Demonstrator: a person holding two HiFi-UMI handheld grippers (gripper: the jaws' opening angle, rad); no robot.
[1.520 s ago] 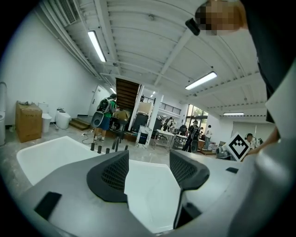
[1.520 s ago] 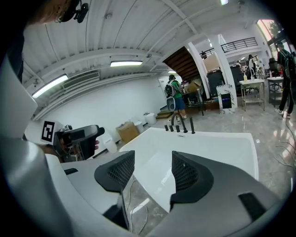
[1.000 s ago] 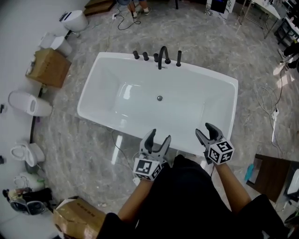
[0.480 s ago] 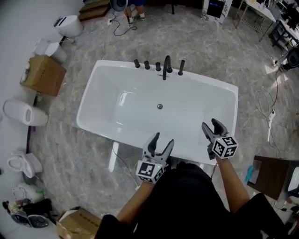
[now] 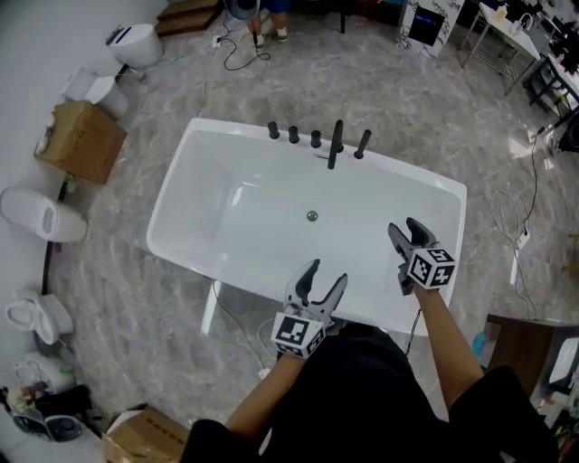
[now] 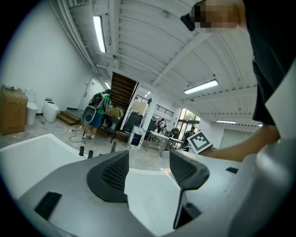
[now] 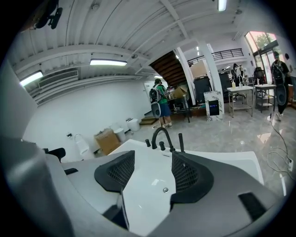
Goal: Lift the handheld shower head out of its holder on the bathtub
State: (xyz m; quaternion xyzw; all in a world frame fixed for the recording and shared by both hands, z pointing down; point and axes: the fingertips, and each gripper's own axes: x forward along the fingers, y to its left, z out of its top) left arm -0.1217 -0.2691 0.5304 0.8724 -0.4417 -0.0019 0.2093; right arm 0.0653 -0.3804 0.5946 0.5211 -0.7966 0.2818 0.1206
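A white bathtub fills the middle of the head view. On its far rim stands a row of black fittings: three knobs, a curved faucet, and at the right end the upright handheld shower head in its holder. My left gripper is open and empty over the tub's near rim. My right gripper is open and empty over the tub's near right part, far short of the fittings. The right gripper view looks across the basin at the faucet and shower head, seen between the open right gripper.
A cardboard box and toilets stand on the marble floor left of the tub. Cables lie on the floor at the right. A person stands beyond the tub's far side. A drain sits in the tub floor.
Both grippers have moved forward, the right one from the near rim to above the basin. The tub sits slightly lower in view. Both stay open.
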